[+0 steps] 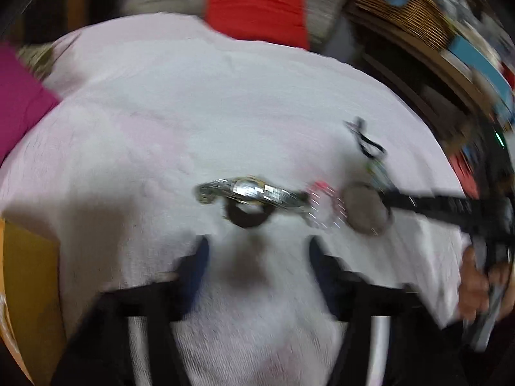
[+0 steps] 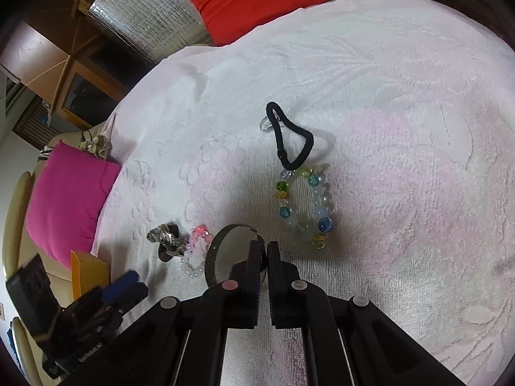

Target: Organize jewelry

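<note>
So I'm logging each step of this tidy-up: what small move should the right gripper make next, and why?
Probably lift straight up a little. The right gripper looks shut on the dark bangle, which lies close beside the pink bead bracelet on the towel. Rising first should clear the bangle without dragging its neighbour.

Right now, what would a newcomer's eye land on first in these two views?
The right tool shut on a dark bangle, low in the right wrist view. Beyond it, a multicolored bead bracelet lies on the pale towel, touching a black hair tie. Left of the bangle sit a pink bead bracelet and a metal watch.
</note>
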